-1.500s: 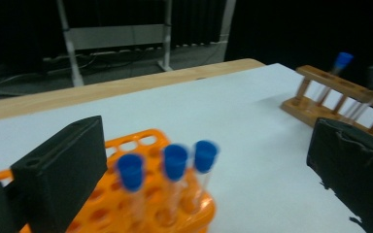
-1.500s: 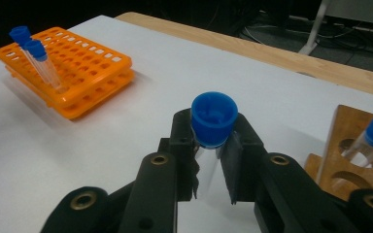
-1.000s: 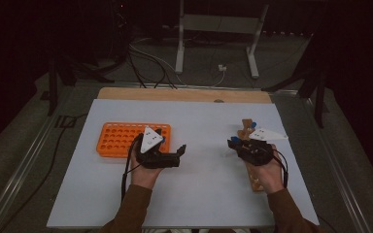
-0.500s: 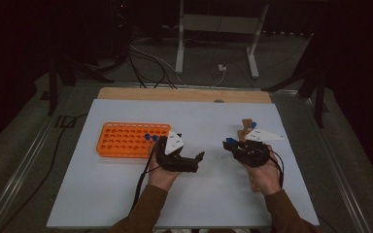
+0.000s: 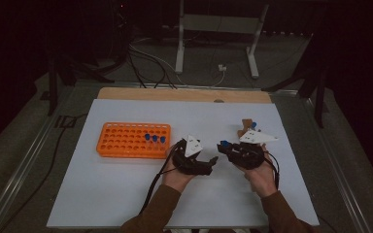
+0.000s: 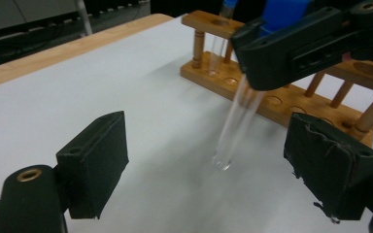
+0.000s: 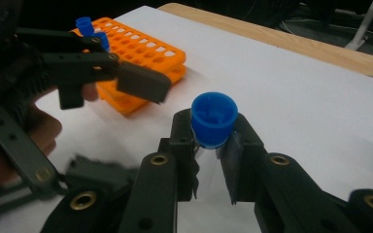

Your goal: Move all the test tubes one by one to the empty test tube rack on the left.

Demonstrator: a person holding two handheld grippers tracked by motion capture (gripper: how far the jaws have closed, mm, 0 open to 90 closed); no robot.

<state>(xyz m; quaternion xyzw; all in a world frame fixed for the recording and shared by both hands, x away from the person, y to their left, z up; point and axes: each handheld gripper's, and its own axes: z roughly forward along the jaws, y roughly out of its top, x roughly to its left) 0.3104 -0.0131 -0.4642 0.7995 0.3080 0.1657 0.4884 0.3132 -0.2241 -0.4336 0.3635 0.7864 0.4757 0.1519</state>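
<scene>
My right gripper [image 7: 213, 145] is shut on a clear test tube with a blue cap [image 7: 213, 119], held upright above the white table. In the left gripper view that tube [image 6: 235, 124] hangs from the right gripper [image 6: 291, 48], with its tip between and just beyond my own open jaws. My left gripper [image 5: 211, 165] is open and empty, pointing right at the right gripper [image 5: 226, 147]. An orange rack [image 5: 133, 140] to the left holds three blue-capped tubes [image 5: 154, 139]. A wooden rack [image 6: 281, 102] behind the right gripper holds one capped tube [image 5: 253, 124].
A white sheet [image 5: 126, 194] covers the table, with a wooden strip [image 5: 184, 94] along its far edge. Cables [image 5: 150, 58] and a metal stand [image 5: 218, 29] lie on the floor beyond. A cable [image 5: 153, 187] trails from the left gripper over the sheet.
My left gripper has swung right, away from the orange rack, up to the right gripper. The right gripper has shifted slightly left with the tube.
</scene>
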